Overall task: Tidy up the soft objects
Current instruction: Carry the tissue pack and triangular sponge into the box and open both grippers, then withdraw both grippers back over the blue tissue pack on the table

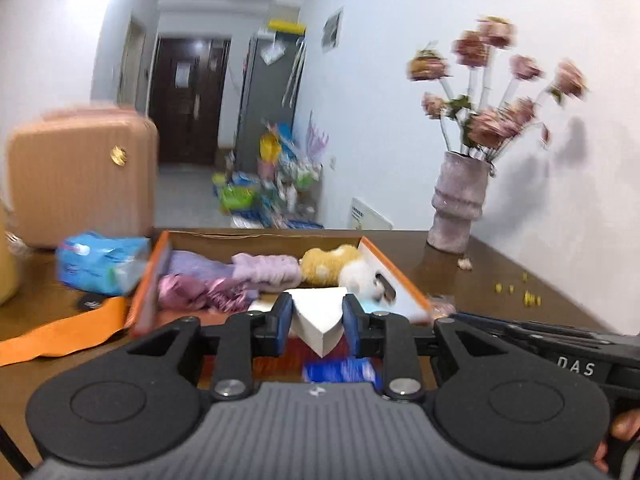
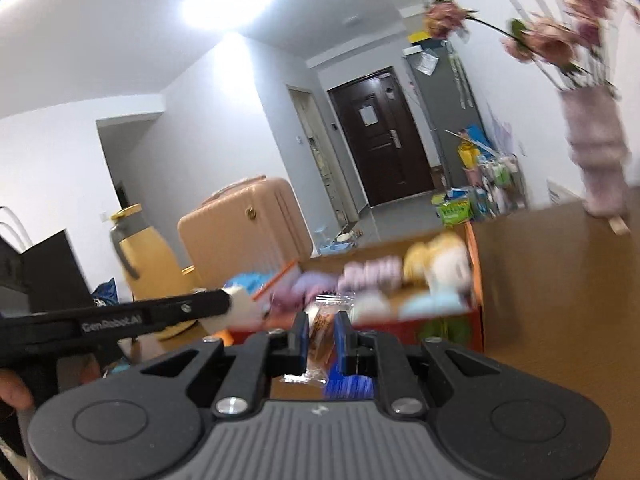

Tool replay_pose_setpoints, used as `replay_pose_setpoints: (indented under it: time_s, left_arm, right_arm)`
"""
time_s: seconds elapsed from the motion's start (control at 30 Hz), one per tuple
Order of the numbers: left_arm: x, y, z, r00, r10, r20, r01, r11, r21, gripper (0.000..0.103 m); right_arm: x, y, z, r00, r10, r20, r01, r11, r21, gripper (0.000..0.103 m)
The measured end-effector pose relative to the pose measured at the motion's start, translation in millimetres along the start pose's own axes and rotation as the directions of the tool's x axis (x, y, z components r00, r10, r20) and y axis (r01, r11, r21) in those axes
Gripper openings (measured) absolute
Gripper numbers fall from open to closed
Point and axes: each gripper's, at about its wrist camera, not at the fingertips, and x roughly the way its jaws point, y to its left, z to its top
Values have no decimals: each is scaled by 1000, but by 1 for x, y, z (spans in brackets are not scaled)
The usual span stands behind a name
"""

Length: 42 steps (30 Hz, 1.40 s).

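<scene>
On the desk (image 1: 520, 280) the orange box (image 1: 394, 266) held the soft things – purple cloth (image 1: 224, 284), a yellow plush (image 1: 326, 264). The left gripper (image 1: 317, 322) had its jaws clamped on a white sponge block (image 1: 318, 316). The right gripper (image 2: 322, 344) – jaws clenched – held a clear snack packet (image 2: 322, 336).

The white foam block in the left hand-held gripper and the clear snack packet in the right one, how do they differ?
The white foam block is opaque, thick and sharp-edged; the clear snack packet is see-through, thin and crinkly, with brown contents. The block is plain white; the packet shows colour inside. Both are clamped between blue pads near the orange-rimmed cardboard box.
</scene>
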Motion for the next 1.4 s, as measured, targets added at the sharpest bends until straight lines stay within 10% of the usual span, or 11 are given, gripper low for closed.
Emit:
replay_pose_setpoints:
  time_s: [0.3, 0.5, 0.57, 0.83, 1.4]
  left_arm:
    - [164, 55, 34, 970, 79, -229, -92, 995, -49, 30]
    - [169, 74, 20, 963, 89, -253, -96, 995, -16, 52]
    - [164, 82, 20, 965, 77, -249, -89, 995, -38, 56]
    - [116, 85, 45, 977, 115, -181, -124, 991, -43, 57]
    - [-72, 33, 24, 979, 199, 32, -201, 977, 66, 77]
  right_arm:
    - [198, -40, 80, 963, -77, -259, 83, 996, 15, 13]
    - [267, -36, 60, 901, -89, -425, 90, 996, -18, 22]
    - [269, -36, 61, 907, -71, -415, 77, 997, -1, 43]
    - [227, -19, 87, 937, -105, -334, 92, 994, -55, 45]
    - [-9, 1, 87, 971, -214, -107, 191, 963, -192, 59]
